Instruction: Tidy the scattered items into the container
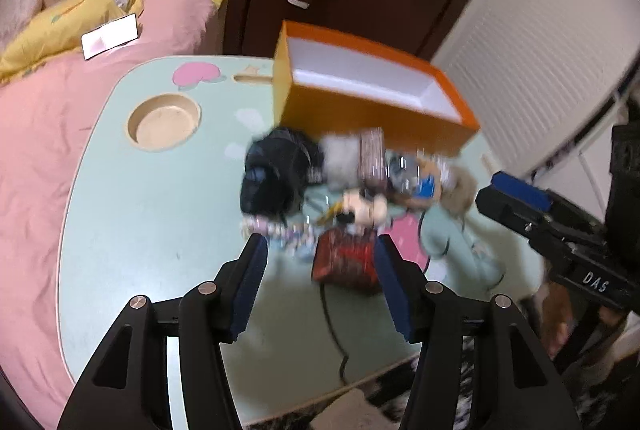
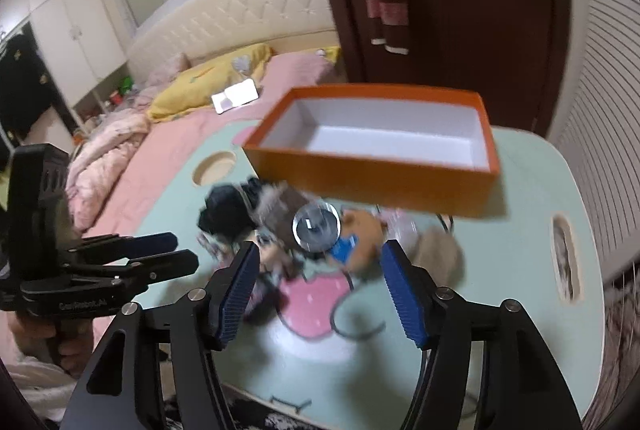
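One orange box stands on one pale green table; all other counts are referenced to the box. In front of the box lies one heap of small items, blurred, total not countable; distinguishable within it: one black bundle, one red pouch, one round metal tin, one brown furry piece. Left of the box: one round recess in the tabletop. Two grippers are present: one left gripper; one right gripper.
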Tool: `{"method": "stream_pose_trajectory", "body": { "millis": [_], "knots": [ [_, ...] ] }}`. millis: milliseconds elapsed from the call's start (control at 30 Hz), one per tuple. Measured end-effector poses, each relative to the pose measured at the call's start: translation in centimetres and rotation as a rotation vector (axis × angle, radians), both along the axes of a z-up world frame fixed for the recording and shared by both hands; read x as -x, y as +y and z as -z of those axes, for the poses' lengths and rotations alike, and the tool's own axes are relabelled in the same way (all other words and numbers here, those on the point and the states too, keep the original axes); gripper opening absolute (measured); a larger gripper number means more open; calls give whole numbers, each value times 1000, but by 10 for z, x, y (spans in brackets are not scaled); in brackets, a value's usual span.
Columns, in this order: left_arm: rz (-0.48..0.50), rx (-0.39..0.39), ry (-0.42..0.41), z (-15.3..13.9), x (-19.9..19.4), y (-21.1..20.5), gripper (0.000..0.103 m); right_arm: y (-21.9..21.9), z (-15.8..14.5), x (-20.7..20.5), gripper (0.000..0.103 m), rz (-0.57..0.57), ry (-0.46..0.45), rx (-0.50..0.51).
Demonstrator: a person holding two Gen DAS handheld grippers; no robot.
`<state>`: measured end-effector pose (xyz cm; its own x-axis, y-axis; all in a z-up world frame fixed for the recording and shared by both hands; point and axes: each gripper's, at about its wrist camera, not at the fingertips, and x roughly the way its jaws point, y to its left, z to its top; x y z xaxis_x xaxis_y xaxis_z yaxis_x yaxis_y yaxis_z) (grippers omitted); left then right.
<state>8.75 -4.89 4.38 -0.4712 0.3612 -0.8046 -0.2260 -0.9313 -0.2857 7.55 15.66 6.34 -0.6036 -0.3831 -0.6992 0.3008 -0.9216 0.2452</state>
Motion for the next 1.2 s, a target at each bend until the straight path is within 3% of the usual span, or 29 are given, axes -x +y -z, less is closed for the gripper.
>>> {"method": "stream_pose_trajectory", "body": {
  "millis": [267,500,567,633,700,800,1200],
  "knots": [
    [-19,109,-14,31,-17,6,56,-3,34,-20,64,79,-5,-191],
    [-49,237,67,40,-16,19,73,13,61,-5,65,126,-116,-146],
    [-50,270,96,44,-17,25,80,17,65,-5,73,155,-120,-155],
    [-52,262,114,47,-18,27,87,19,67,-6,93,155,-118,-159],
    [-48,257,132,48,-17,28,88,16,73,-5,103,157,-121,-210],
    [-56,254,151,52,-15,27,103,14,74,-6,103,152,-98,-237],
    [-51,242,189,55,-16,26,103,15,77,-11,103,153,-51,-232]
  ]
}}
